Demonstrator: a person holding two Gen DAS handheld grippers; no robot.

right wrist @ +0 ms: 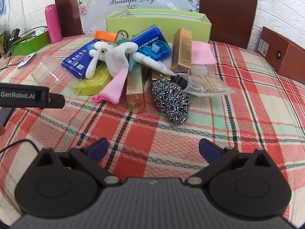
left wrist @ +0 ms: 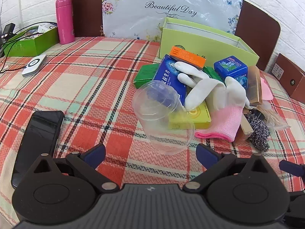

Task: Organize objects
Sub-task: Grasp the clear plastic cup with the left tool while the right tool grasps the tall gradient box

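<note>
A pile of small things lies on the plaid tablecloth in front of an open light-green box (left wrist: 207,42) (right wrist: 158,26). A clear plastic cup (left wrist: 162,118) (right wrist: 45,70) lies on its side just ahead of my left gripper (left wrist: 150,152), which is open and empty. The pile holds a white and pink glove (left wrist: 219,103) (right wrist: 118,64), a blue box (left wrist: 171,78) (right wrist: 80,61), a yellow box (left wrist: 190,120), a steel scourer (right wrist: 171,103) (left wrist: 259,131) and a gold box (right wrist: 135,91). My right gripper (right wrist: 153,150) is open and empty, short of the scourer.
A black phone (left wrist: 38,141) lies at the left. A pink bottle (left wrist: 63,19), a green tray (left wrist: 30,42) with cables and a white device (left wrist: 34,64) stand at the back left. A brown box (right wrist: 282,53) is at the right. Chair backs stand behind.
</note>
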